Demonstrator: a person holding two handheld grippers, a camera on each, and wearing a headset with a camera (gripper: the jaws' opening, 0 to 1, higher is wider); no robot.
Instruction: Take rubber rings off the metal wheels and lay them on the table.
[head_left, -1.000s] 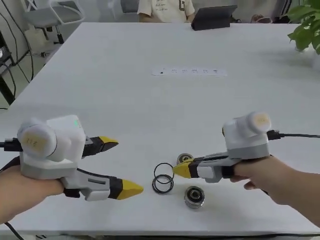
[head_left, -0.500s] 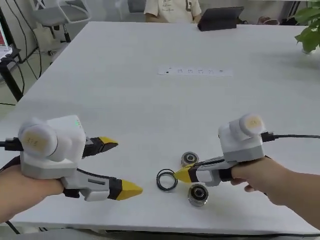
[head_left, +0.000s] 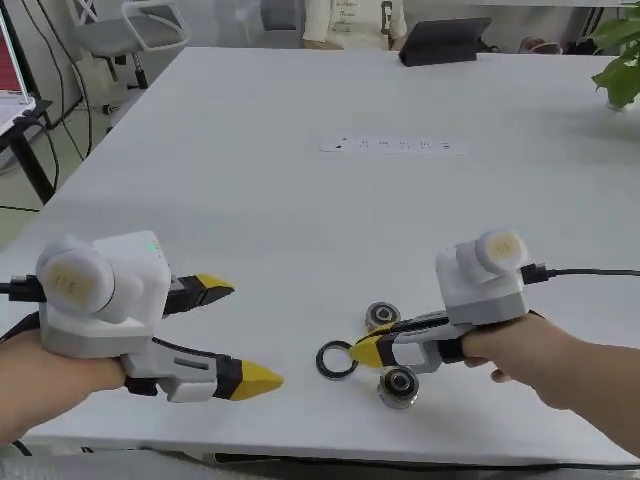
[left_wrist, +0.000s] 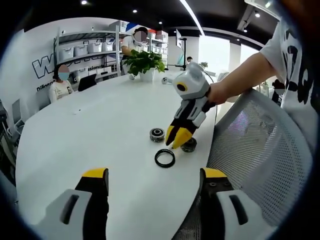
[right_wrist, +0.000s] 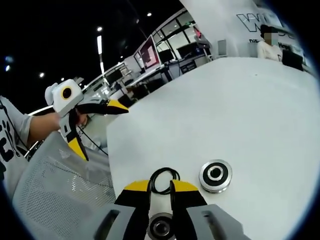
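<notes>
Right gripper view: I'm holding the right gripper w/ jaws nearly pressed together, tips just short of the rubber rings lying on the table beside two metal wheels; left gripper is hanging wide open.

The left hand-held gripper has a light grey, boxy plastic body and two black jaws that end in yellow tips. A small green light sits on its top, and a thin black cord leaves its back. The right hand-held gripper has the same grey body, black jaws and yellow tips, with a black cable at its rear. The person wears a white short-sleeved T-shirt with black print.
</notes>
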